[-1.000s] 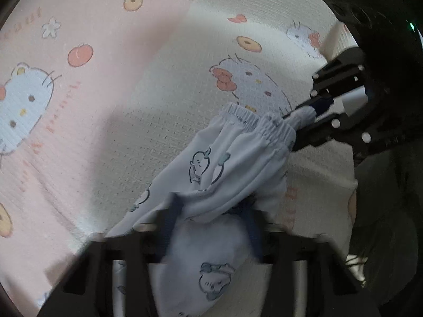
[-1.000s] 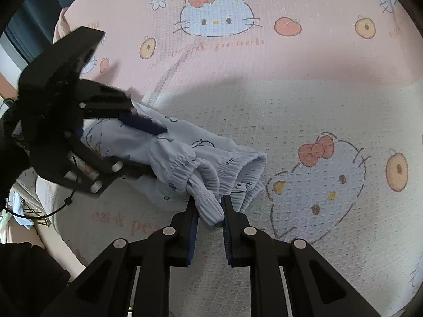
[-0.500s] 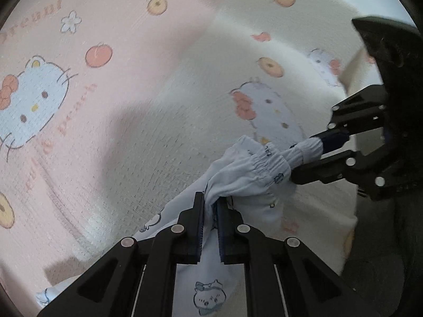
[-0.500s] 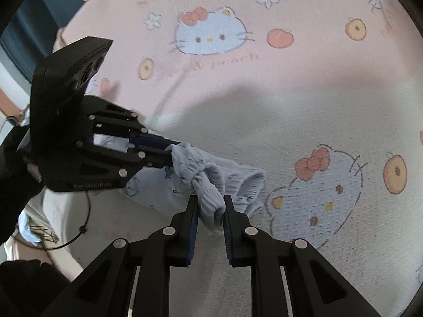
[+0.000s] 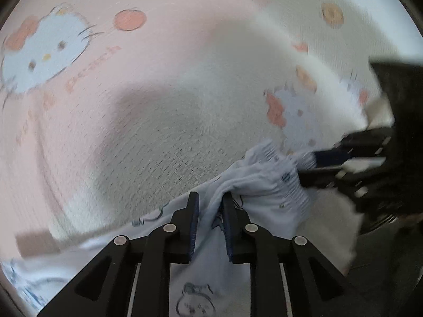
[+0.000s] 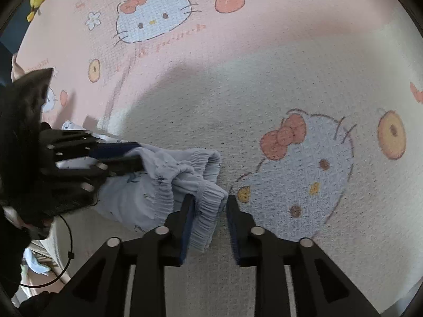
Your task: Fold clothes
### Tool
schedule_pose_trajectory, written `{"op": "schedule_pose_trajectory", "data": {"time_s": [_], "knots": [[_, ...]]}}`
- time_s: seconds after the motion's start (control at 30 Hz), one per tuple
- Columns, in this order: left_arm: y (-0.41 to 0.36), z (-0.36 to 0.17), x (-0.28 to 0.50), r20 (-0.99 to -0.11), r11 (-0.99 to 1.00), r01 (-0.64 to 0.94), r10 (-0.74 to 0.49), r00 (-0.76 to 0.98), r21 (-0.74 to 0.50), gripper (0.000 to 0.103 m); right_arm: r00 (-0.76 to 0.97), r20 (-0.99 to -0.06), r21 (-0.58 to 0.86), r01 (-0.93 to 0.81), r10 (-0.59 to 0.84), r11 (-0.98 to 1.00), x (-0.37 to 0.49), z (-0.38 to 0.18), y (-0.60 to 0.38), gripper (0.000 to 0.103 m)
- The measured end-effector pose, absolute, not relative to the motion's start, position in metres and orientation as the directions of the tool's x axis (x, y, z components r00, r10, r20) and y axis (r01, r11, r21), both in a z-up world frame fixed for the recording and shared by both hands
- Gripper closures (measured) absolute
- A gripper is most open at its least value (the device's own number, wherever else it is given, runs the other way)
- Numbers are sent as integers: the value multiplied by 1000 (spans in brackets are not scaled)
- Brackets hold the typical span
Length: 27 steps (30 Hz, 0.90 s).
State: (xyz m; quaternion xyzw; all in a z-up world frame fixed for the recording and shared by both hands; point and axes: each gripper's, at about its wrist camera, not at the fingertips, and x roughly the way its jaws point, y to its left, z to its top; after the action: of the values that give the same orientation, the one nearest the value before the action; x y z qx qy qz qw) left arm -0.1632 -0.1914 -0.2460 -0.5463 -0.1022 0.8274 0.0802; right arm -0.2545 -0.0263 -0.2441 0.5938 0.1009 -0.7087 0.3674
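Pale blue pants (image 5: 264, 185) with an elastic waistband and small cartoon prints lie bunched on a pink and white cat-print bedspread (image 5: 158, 121). My left gripper (image 5: 210, 208) is shut on a fold of the fabric, which fills the gap between its pads. From the right wrist view it comes in from the left (image 6: 132, 155), still holding the pants (image 6: 158, 185). My right gripper (image 6: 210, 208) stands open around the gathered waistband. The band rests against the left pad, with bare bedspread (image 6: 238, 92) showing beside the right pad. The left wrist view is blurred and shows the right gripper (image 5: 309, 166) at the waistband.
The bed's edge runs along the lower left of the right wrist view, with a thin black cable (image 6: 67, 248) and a scrap of cloth (image 6: 34, 262) below it. A yellow object (image 6: 37, 0) lies at the far corner.
Both grippers have sunk toward the bedspread with the pants. The right gripper's fingers have spread and let go of the waistband. The left gripper's gap has widened slightly, with cloth still in it.
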Motion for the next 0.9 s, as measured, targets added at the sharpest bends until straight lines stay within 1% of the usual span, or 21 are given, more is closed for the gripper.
{"op": "schedule_pose_trajectory", "data": {"time_s": [0.03,0.07,0.1,0.2,0.3,0.5,0.57,0.6,0.63,0.7,0.77,0.8,0.83,0.9], "knots": [[-196,-238,-158,-876,-961,-17,257,-409,-274,88,-38,-924,273,630,-380,-727,-254,-241,-27,52],[-200,-228,-153,-867,-960,-12,256,-426,-278,88,-52,-931,256,615,-362,-746,-254,-237,-26,47],[-204,-220,-148,-862,-961,2,247,-443,-276,88,-65,-927,263,587,-369,-765,-253,-229,-24,47],[-220,-198,-134,-851,-960,76,202,-485,-271,87,-69,-892,348,529,-447,-774,-248,-208,-17,46],[-236,-193,-111,-824,-923,161,219,-523,-348,87,-98,-861,406,457,-499,-791,-239,-192,-11,42],[-267,-185,-65,-764,-810,313,236,-601,-496,87,-152,-806,501,338,-572,-797,-211,-187,-12,42],[-278,-184,-47,-736,-749,359,244,-632,-557,85,-191,-768,550,292,-611,-783,-205,-190,-6,42],[-285,-187,-36,-710,-699,381,258,-655,-605,74,-204,-748,579,266,-631,-771,-203,-192,-1,42],[-291,-192,-25,-682,-641,403,267,-680,-653,51,-215,-730,605,239,-649,-759,-202,-195,4,42],[-303,-204,-4,-617,-509,435,270,-739,-743,27,-221,-712,643,175,-666,-745,-203,-205,10,42],[-313,-218,18,-541,-361,443,240,-806,-821,27,-226,-709,661,118,-668,-742,-205,-215,19,42],[-318,-226,29,-518,-299,449,215,-828,-842,27,-230,-709,669,83,-667,-739,-204,-221,25,42],[-322,-232,37,-523,-260,471,187,-832,-843,27,-234,-707,677,49,-668,-734,-202,-227,31,42],[-327,-245,48,-565,-228,529,141,-813,-818,27,-237,-688,709,-15,-686,-705,-200,-237,40,42]]}}
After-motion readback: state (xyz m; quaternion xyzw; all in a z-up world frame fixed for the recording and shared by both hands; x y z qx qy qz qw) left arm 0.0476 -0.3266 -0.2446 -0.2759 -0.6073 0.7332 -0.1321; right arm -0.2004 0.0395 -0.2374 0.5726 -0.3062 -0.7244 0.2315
